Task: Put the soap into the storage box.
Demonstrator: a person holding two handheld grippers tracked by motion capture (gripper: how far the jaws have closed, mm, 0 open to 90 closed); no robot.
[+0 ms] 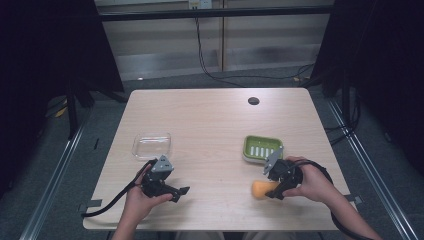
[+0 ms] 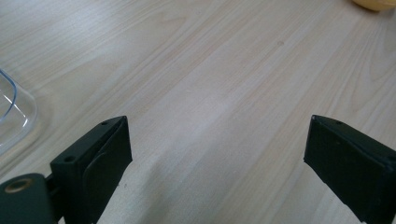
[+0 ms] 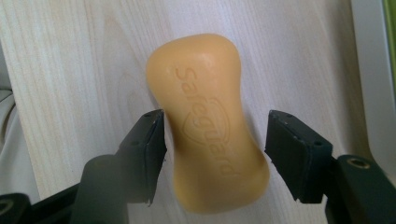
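Observation:
An orange bar of soap (image 3: 205,93) lies flat on the table near the front right (image 1: 259,189). My right gripper (image 3: 215,128) straddles its waist. The left pad rests against the bar's side, while a narrow gap shows between the right pad and the bar, so the jaws stand open around it. In the high view this gripper (image 1: 272,190) points left. Just behind it sits a green soap dish (image 1: 262,148) with a slotted floor. My left gripper (image 1: 181,193) hovers open over bare wood at the front left, nothing between its jaws (image 2: 217,140).
A clear, shallow plastic container (image 1: 151,145) stands behind the left gripper; its corner shows at the left gripper view's edge (image 2: 14,109). A dark round hole (image 1: 253,101) marks the table's far side. Bare wood lies between the two grippers.

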